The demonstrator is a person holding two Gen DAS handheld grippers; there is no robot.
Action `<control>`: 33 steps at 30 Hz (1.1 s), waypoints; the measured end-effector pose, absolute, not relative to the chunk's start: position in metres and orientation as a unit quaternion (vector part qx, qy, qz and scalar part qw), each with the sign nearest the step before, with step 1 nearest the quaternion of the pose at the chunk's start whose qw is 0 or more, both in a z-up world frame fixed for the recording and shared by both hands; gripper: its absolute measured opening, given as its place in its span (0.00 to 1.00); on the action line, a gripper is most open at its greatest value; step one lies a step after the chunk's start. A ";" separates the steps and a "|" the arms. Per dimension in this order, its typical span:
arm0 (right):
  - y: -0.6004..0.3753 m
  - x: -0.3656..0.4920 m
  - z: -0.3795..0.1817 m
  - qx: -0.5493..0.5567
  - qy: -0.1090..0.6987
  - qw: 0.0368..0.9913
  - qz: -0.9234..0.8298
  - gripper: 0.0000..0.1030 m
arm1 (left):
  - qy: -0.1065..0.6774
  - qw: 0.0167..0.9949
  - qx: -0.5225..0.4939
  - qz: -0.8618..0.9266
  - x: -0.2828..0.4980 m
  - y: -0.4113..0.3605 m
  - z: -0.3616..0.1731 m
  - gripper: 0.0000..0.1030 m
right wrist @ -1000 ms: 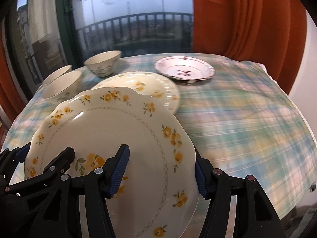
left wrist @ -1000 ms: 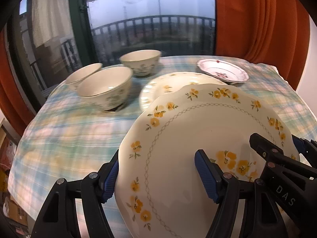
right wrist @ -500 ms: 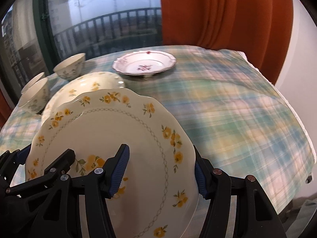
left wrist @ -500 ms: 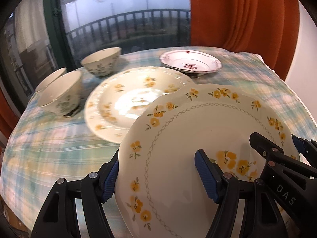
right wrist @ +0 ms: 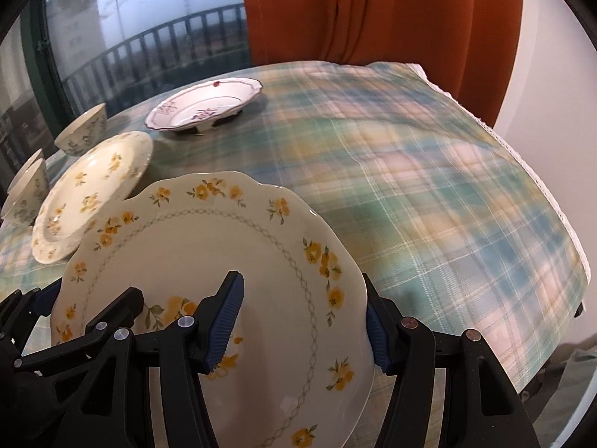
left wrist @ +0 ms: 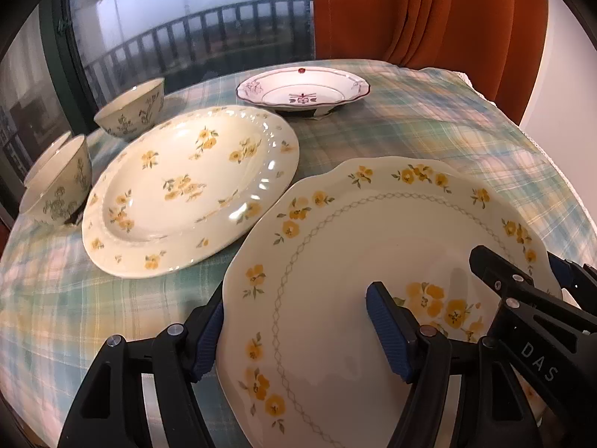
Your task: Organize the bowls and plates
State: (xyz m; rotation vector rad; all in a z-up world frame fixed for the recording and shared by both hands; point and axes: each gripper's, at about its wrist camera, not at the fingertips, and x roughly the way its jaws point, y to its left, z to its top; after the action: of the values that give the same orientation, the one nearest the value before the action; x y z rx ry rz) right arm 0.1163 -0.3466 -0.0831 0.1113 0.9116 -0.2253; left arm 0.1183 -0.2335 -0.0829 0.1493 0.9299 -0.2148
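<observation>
Two claws grip one scalloped plate (left wrist: 358, 261) with yellow flowers: your left claw (left wrist: 298, 332) clamps its left edge, one blue pad under the rim and the other on the face, and your right claw (right wrist: 304, 319) clamps the opposite edge the same way. In the left view the right claw's black fingers also show at the plate's right side. You hold the plate tilted above the near part of the bench (right wrist: 429, 194), which is covered by a green, blue and pink plaid cloth. Beyond it lies a second yellow-flowered plate (left wrist: 190, 190) flat on the cloth, just past the held plate's far-left rim; you cannot tell from either view whether the two touch. To the left of that plate stand three small bowls (left wrist: 59, 190) with dark floral print. Farther back sits a white dish (left wrist: 304, 89) with a dark red rim. Behind the bench are an orange curtain (right wrist: 373, 11) and a window (left wrist: 186, 15) showing a balcony railing.
</observation>
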 end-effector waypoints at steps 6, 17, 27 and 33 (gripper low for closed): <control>-0.351 0.117 -0.088 0.061 0.440 0.889 -0.113 0.62 | 0.444 0.886 0.081 -0.104 0.119 -0.237 -0.083 0.71; -0.341 0.107 -0.078 0.066 0.412 0.897 -0.147 0.76 | 0.434 0.890 0.089 -0.107 0.113 -0.214 -0.072 0.82; -0.298 0.087 -0.051 0.069 0.366 0.919 -0.128 0.90 | 0.401 0.902 0.092 -0.127 0.092 -0.183 -0.051 0.89; -0.265 0.083 -0.041 0.072 0.359 0.923 -0.119 0.90 | 0.385 0.912 0.079 -0.117 0.090 -0.150 -0.041 0.89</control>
State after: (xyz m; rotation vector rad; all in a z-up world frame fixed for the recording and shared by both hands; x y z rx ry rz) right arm 0.0826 -0.2650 -0.0411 0.1470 0.7367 -0.2447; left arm 0.0904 -0.1503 -0.0406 0.1624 0.7936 -0.2403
